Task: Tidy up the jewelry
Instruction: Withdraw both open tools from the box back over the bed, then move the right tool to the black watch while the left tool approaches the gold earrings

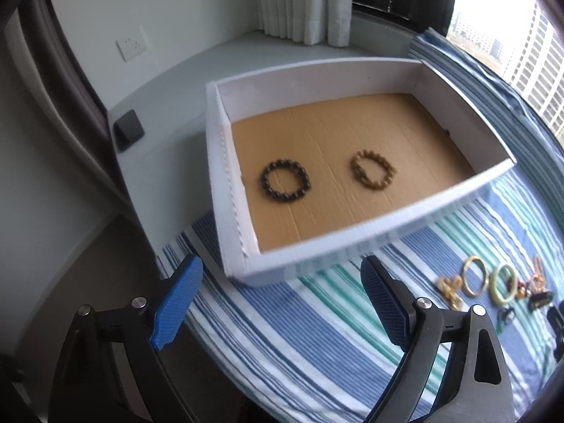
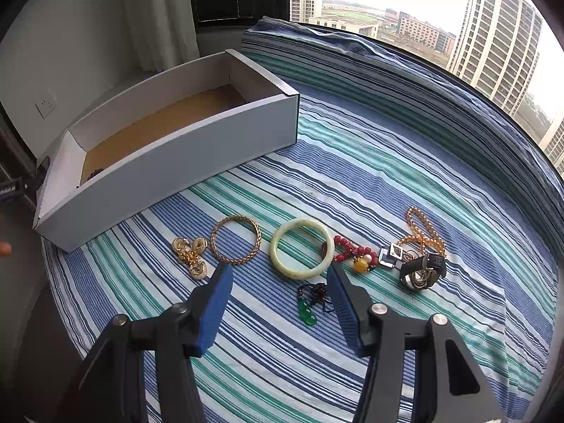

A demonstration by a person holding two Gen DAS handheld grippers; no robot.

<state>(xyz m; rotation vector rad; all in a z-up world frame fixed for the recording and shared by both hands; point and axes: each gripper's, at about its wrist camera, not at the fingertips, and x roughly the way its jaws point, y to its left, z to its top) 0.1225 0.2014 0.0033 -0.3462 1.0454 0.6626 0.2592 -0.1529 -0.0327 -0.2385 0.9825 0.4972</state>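
1. Inside the box (image 1: 225, 162), on its brown floor, I see a dark bracelet (image 1: 286, 183) left of a tan bracelet (image 1: 372, 173), apart.
2. My left tool (image 1: 282, 282) hangs released and empty near the box's near wall.
3. My right tool (image 2: 278, 278) is released, empty, above the striped cloth (image 2: 370, 162).
4. Just beyond it lie a jade bangle (image 2: 301, 247) and gold bangle (image 2: 235, 244).

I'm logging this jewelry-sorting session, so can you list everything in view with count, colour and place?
box: one, white, brown floor, on the cloth
beaded bracelets: two, dark and tan, inside the box
striped cloth: one, blue, green, white
gold earrings: a small cluster, leftmost in the row
gold bangle: one
jade bangle: one, pale green
red beads: one strand
gold chain: one
watch: one, dark, far right
green pendant: one, nearest
left gripper: open, empty
right gripper: open, empty
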